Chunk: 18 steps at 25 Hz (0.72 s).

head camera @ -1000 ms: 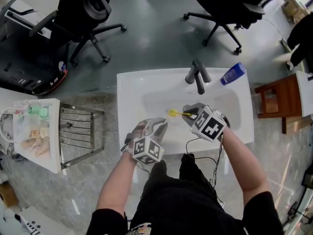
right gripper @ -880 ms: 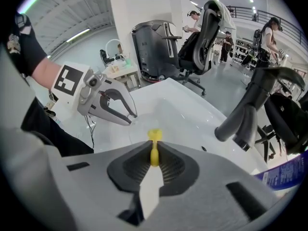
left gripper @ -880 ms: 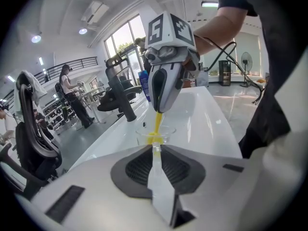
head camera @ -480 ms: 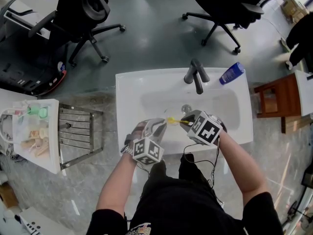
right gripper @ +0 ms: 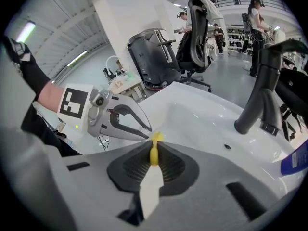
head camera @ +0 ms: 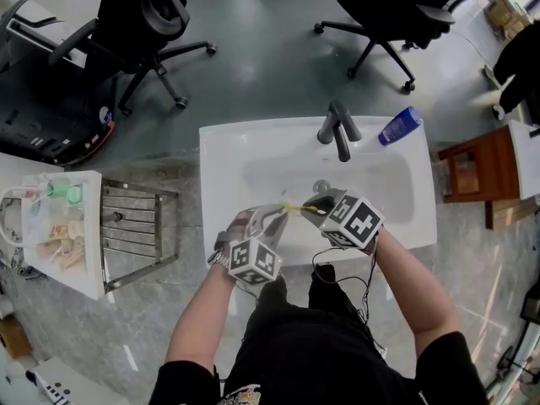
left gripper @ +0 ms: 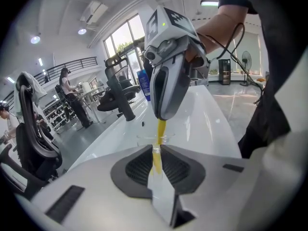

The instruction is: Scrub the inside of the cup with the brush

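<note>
My left gripper is shut on a small clear cup over the white sink. In the left gripper view the cup's rim shows just past the jaws. My right gripper is shut on a yellow brush and points at the cup from the right. The brush comes down from the right gripper into the cup's mouth. In the right gripper view the brush handle sits between the pads, and the left gripper is just beyond its tip.
A dark faucet stands at the back of the sink, with a blue bottle to its right. A metal rack and a white tray of items are at the left. Office chairs and a wooden stool stand around.
The right gripper has moved left towards the left gripper and rolled a little, bringing the brush tip to the cup. The left gripper has kept still.
</note>
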Each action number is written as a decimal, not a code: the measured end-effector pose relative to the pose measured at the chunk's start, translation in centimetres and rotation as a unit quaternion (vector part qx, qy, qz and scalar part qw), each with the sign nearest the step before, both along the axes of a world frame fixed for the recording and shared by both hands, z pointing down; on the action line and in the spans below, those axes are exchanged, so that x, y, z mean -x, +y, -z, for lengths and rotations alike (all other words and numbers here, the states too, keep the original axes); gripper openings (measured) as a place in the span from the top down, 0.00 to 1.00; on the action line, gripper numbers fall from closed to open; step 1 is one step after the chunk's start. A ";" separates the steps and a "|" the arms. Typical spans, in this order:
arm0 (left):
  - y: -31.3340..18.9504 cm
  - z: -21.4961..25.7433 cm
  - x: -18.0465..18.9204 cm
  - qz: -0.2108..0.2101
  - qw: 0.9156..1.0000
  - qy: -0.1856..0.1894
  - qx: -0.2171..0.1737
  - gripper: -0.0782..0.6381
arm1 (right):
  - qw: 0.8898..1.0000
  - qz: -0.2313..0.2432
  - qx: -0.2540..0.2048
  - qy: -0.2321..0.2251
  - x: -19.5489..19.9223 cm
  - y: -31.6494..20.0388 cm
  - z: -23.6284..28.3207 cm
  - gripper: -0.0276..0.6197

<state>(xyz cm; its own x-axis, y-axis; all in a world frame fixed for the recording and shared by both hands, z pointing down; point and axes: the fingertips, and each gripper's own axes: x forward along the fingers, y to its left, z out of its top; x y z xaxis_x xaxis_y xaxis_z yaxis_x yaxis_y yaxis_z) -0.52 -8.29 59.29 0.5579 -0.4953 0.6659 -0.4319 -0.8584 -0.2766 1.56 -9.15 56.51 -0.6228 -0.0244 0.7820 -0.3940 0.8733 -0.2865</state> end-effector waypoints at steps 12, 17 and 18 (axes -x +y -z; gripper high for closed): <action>0.1 0.4 -0.1 -0.003 1.000 0.016 -0.005 0.83 | 0.999 -0.045 -0.024 0.000 -0.6 -2.1 -0.2 0.90; -0.1 0.9 0.0 0.005 0.999 0.041 -0.008 0.83 | 0.999 -0.047 -0.023 0.010 -1.4 -2.5 -0.7 0.90; -0.2 1.0 0.0 0.005 0.999 0.045 -0.010 0.83 | 0.999 -0.045 -0.022 0.012 -1.6 -2.5 -0.9 0.90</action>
<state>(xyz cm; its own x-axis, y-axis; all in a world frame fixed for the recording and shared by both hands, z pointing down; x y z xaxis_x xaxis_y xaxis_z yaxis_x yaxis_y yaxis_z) -0.56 -8.44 58.28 0.6097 -0.5138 0.6036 -0.4649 -0.8485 -0.2527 3.13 -11.64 57.37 -0.5974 -0.1146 0.7937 -0.4782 0.8454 -0.2379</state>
